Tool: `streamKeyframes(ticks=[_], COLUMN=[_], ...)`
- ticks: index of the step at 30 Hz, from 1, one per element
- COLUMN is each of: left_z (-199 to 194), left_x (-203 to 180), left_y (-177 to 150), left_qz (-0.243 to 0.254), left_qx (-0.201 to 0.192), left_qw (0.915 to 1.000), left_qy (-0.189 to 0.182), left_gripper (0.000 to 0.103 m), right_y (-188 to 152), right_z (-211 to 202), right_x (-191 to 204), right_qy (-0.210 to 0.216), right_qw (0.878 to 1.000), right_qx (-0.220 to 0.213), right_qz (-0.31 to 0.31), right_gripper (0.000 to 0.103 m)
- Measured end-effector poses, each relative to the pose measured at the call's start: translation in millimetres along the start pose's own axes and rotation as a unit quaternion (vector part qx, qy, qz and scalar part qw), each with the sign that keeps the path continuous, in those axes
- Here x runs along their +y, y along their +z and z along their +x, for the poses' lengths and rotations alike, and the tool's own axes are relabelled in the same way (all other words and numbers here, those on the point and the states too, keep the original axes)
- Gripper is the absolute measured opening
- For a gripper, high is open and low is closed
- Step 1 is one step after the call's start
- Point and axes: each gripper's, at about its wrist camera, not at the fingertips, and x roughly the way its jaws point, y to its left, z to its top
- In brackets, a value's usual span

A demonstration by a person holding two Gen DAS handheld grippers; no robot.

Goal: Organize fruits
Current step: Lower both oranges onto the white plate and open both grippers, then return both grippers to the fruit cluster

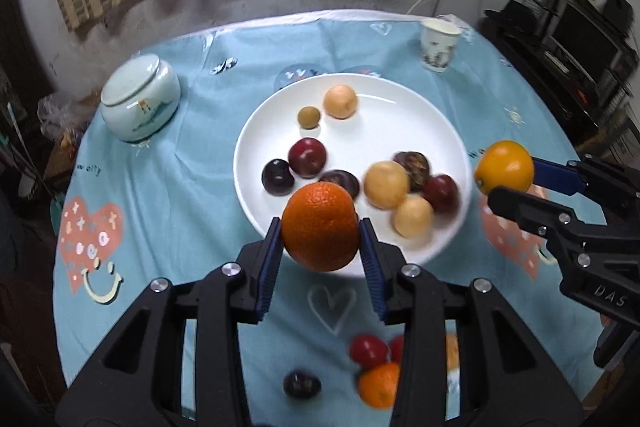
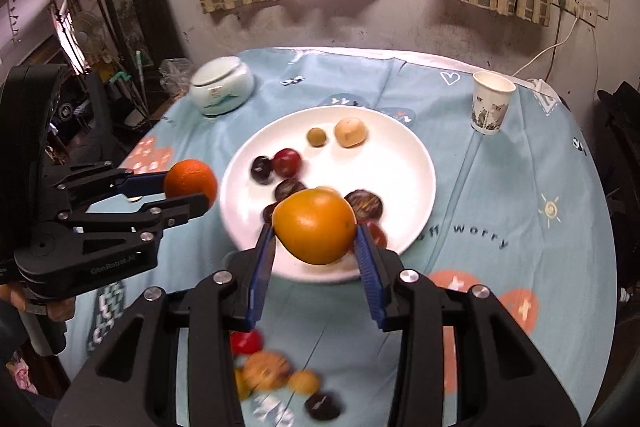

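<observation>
A round table under a pale blue patterned cloth [image 1: 168, 187] fills the view; far to the left of both jaws sits a lidded pale green jar [image 1: 140, 99]; the left gripper [image 1: 320, 227] pinches a deep orange orange [image 1: 320, 227] between its blue pads, held in the air over the near rim of a white plate [image 1: 360, 139]; beyond those jaws the plate carries dark plums, red plums, pale yellow round fruits and one small green fruit [image 1: 309, 117]; below and behind the jaws, loose fruit lies blurred on the cloth, among it a red one [image 1: 368, 350] and a small orange one [image 1: 378, 385]; to the right, the right gripper [image 2: 316, 227] pinches a lighter, yellow-orange fruit [image 2: 316, 227] over the plate's near edge; well beyond it, at the far right, stands a printed paper cup [image 2: 491, 103].
</observation>
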Motion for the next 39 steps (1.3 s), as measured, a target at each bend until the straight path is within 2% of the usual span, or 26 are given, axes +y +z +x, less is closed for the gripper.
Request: streamKeyframes(ticks=[8, 12, 14, 15, 16, 20, 21, 22, 23, 29, 31, 35, 37, 39], left_z=[62, 65, 63, 61, 58, 28, 17, 7, -1, -59, -72, -82, -81, -79], left_x=[5, 5, 5, 5, 7, 17, 22, 27, 31, 51, 50, 40, 37, 33], left_y=[36, 41, 42, 42, 42, 33, 29, 24, 20, -22, -42, -78, -94, -109], left_qz=[-0.012, -0.002, 0.005, 0.005, 0.003, -0.006, -0.009, -0.012, -0.015, -0.035, -0.034, -0.028, -0.032, -0.032], left_qx=[0.023, 0.006, 0.001, 0.000, -0.002, -0.022, -0.029, -0.033, -0.038, -0.069, -0.068, -0.053, -0.037, -0.017], left_qw=[0.9996, 0.9999, 0.9999, 0.9998, 0.9998, 0.9995, 0.9993, 0.9990, 0.9987, 0.9962, 0.9963, 0.9976, 0.9983, 0.9990], left_qy=[0.008, 0.014, 0.016, 0.017, 0.020, 0.020, 0.021, 0.026, 0.032, 0.040, 0.041, 0.034, 0.030, 0.024], left_gripper=[0.040, 0.047, 0.051, 0.051, 0.051, 0.051, 0.055, 0.061, 0.070, 0.072, 0.078, 0.081, 0.081, 0.081], right_y=[43, 51, 52, 53, 54, 52, 51, 46, 40, -16, -47, -108, -137, -155], right_z=[88, 114, 112, 111, 108, 76, 69, 57, 44, -23, -40, -51, -42, -32], right_x=[-30, -42, -44, -44, -46, -41, -39, -36, -33, -23, -19, -11, -9, -6], right_qy=[-0.005, -0.007, -0.005, -0.002, -0.005, -0.005, -0.008, -0.011, -0.010, -0.011, -0.023, -0.046, -0.049, -0.049], right_qw=[0.999, 0.998, 0.998, 0.998, 0.998, 0.999, 1.000, 1.000, 1.000, 1.000, 1.000, 0.998, 0.997, 0.996], right_qx=[0.037, 0.056, 0.046, 0.043, 0.040, 0.010, 0.006, 0.001, -0.003, -0.018, -0.015, 0.012, 0.050, 0.069], right_qz=[0.021, 0.037, 0.036, 0.038, 0.044, 0.036, 0.029, 0.019, 0.010, 0.000, -0.006, -0.028, -0.030, -0.033], right_gripper=[0.042, 0.042, 0.044, 0.060, 0.069, 0.069, 0.069, 0.069, 0.069, 0.069, 0.069, 0.068, 0.068, 0.068])
